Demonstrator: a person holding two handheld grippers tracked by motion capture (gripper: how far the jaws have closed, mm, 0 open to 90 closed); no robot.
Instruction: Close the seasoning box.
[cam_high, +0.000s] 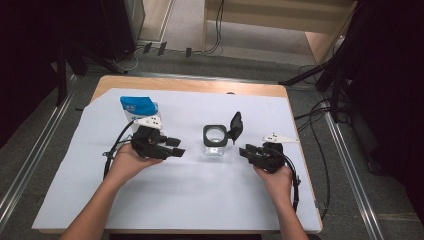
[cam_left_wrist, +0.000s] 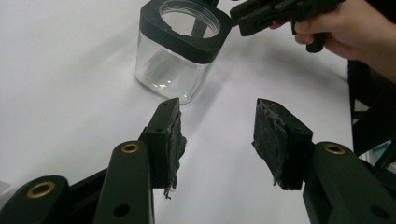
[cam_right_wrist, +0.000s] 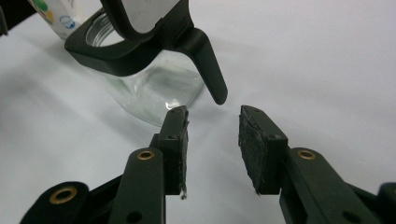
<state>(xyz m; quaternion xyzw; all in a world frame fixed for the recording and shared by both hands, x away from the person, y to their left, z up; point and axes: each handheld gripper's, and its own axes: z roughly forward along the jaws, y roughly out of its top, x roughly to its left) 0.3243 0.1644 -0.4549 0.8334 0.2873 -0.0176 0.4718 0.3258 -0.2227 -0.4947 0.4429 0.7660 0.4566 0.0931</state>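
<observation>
Clear square glass jar with black collar (cam_high: 215, 140) sits mid-table, hinged black lid (cam_high: 235, 125) flipped up. My left gripper (cam_high: 176, 148) and right gripper (cam_high: 244, 150) flank it, jaws apart, empty. Risk: lid probably unlatched; a nudge could tip the jar.

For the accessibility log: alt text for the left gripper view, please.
Two black padded jaws of the left gripper stand open, empty, aimed at a clear square glass jar with a black rim on a white sheet; the right gripper hovers beyond the jar.
</observation>
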